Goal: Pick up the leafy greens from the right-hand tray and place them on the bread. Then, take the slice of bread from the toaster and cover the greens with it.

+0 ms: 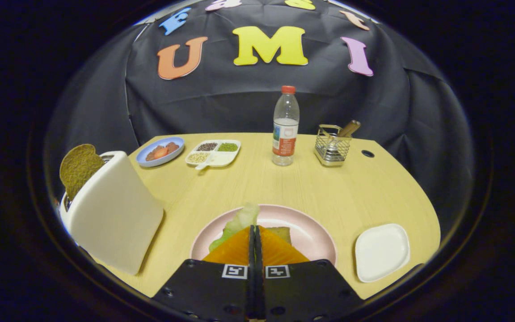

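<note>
Centrally, low in the frame, pale green leafy greens (239, 221) poke out between the gripper (255, 232) fingers, which are pressed together on them over the round pink plate (302, 228). A brown bread slice (78, 167) stands in the white toaster (112, 214) at left. Bare wooden table (329, 188) lies beyond; a square white tray (382, 252) sits right.

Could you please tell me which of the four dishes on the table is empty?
The small white square tray, right of the pink plate. The pink plate holds greens, the blue plate and divided tray hold food. The gripper is shut.
</note>
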Demonstrator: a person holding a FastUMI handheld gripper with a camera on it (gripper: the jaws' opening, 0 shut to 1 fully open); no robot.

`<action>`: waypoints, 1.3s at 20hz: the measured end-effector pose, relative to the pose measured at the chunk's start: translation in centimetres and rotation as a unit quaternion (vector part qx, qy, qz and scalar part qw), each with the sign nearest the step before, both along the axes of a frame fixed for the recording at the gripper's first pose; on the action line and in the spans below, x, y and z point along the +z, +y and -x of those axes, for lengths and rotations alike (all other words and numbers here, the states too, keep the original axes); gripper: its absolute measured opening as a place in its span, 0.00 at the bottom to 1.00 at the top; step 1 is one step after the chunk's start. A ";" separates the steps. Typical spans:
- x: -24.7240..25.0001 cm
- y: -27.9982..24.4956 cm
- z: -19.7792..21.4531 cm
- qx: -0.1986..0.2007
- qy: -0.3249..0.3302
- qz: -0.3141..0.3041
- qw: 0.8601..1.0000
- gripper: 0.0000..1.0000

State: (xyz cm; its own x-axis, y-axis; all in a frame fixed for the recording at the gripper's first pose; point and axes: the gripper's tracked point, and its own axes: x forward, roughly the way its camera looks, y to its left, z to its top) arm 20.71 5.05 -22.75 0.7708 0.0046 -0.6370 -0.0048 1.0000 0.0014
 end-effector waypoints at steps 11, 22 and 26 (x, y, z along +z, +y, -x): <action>4.4 -0.4 4.1 -0.033 -0.047 -0.011 0.998 0.97; 15.0 9.6 9.7 -0.006 -0.082 0.004 0.997 0.96; 18.6 14.7 10.1 0.035 -0.096 -0.009 0.995 0.97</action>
